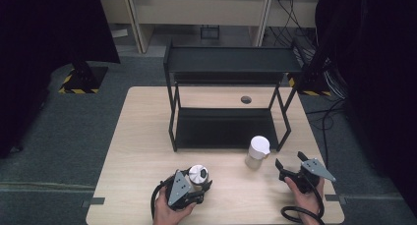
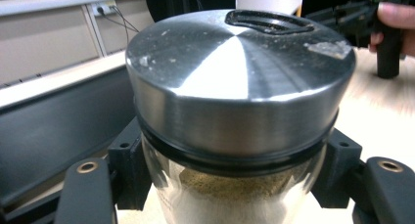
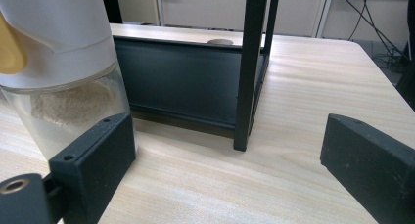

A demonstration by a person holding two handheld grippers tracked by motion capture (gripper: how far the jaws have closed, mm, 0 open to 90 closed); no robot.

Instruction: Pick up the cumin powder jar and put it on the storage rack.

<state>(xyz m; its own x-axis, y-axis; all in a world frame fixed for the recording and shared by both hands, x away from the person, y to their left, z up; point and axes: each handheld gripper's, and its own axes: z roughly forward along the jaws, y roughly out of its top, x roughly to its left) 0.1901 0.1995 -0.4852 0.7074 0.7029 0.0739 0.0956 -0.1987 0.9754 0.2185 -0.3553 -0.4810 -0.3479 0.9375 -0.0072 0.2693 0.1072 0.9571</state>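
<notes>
A glass jar with a brushed metal lid [image 1: 198, 174] [image 2: 240, 87], partly filled with tan powder, stands near the table's front edge. My left gripper [image 1: 200, 182] [image 2: 235, 185] is shut on its glass body just below the lid, one pad [image 2: 129, 160] on each side. A second jar with a white cap [image 1: 257, 151] [image 3: 58, 62], also holding pale powder, stands right of centre by the rack's front leg. My right gripper [image 1: 289, 160] [image 3: 230, 170] is open just right of it, its left jaw close beside the glass and nothing between the jaws.
A black two-tier metal rack [image 1: 231, 63] stands at the back middle of the wooden table [image 1: 142, 151], its front right leg [image 3: 249, 67] just behind the white-capped jar. A round cable hole [image 1: 246, 99] lies behind the rack. Cables trail off both grippers.
</notes>
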